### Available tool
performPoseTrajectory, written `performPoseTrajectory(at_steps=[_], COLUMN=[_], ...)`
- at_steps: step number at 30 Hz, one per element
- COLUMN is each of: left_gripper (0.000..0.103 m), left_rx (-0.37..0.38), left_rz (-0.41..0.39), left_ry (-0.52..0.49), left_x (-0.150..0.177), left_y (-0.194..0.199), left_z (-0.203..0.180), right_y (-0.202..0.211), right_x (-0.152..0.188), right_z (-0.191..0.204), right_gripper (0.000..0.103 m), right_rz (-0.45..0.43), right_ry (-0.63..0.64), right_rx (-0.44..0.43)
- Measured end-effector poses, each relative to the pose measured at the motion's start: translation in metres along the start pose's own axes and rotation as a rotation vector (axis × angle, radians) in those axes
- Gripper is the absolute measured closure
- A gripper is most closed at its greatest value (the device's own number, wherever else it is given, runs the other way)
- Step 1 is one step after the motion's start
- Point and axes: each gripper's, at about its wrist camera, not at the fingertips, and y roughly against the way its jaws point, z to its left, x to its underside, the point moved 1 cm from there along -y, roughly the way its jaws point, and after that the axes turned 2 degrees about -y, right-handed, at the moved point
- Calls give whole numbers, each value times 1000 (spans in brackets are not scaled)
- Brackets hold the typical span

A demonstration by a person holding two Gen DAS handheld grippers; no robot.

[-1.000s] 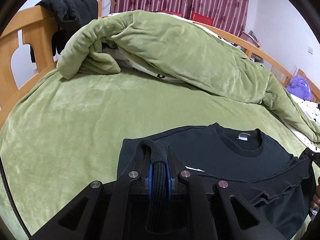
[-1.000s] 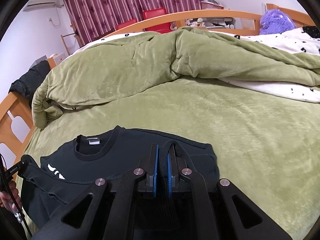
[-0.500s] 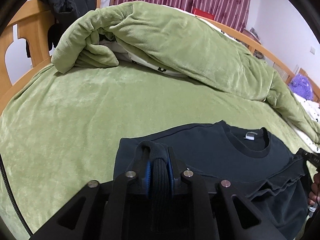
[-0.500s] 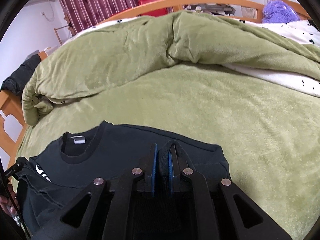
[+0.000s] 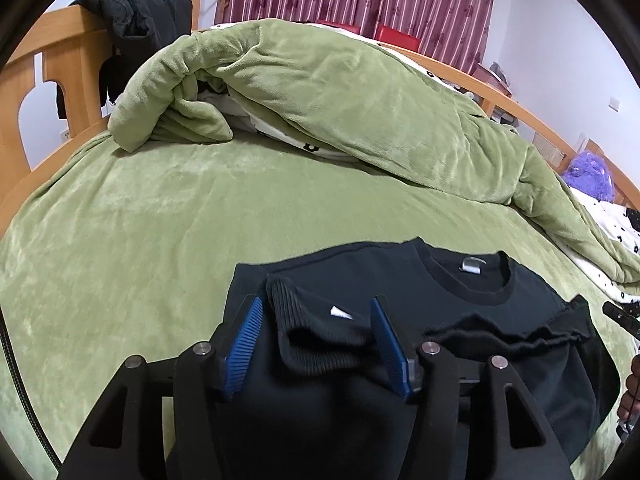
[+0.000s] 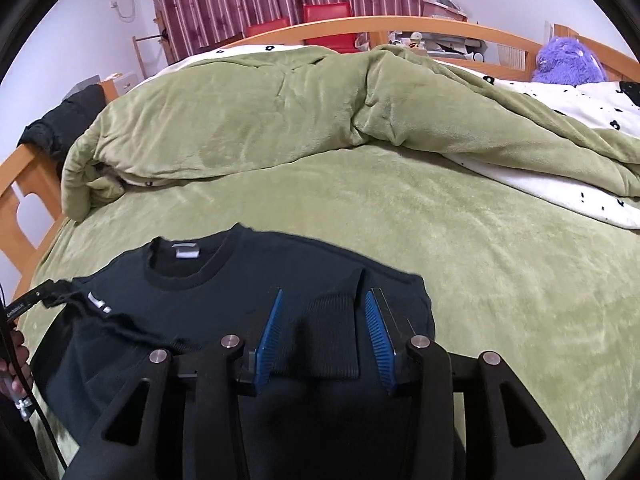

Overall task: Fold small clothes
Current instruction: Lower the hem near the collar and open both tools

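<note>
A black sweatshirt (image 5: 472, 312) lies on the green bed cover, neck hole with a white label away from me; it also shows in the right wrist view (image 6: 240, 280). My left gripper (image 5: 316, 332) is open, its blue pads either side of a ribbed black cuff (image 5: 316, 340) that lies loose on the shirt. My right gripper (image 6: 322, 328) is open too, with the other ribbed cuff (image 6: 332, 340) lying flat between its pads. Both sleeves are folded in over the body. The shirt's lower part is hidden under the grippers.
A bunched green duvet (image 5: 340, 92) lies across the far half of the bed (image 6: 500, 280). A wooden bed frame (image 5: 52, 80) with a black jacket (image 5: 132, 20) is at the left. A purple plush toy (image 6: 568, 60) sits at the far right.
Both grippers have opened and let go of the ribbed cuffs, which now lie on the shirt. Both have moved slightly forward over the shirt.
</note>
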Motion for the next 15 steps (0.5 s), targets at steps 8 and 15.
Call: performPoseTrajectory(at_steps=[8, 15], left_gripper=[41, 39], left_rx=[8, 3], left_rz=[6, 29], left_ry=[0, 29], left_x=[30, 72], left_y=[39, 63], left_z=[7, 30], right_y=[42, 60], right_x=[38, 84], right_z=[1, -26], right_gripper=[61, 60], right_rz=[-2, 45], right_ry=[24, -25], right_rx=[30, 53])
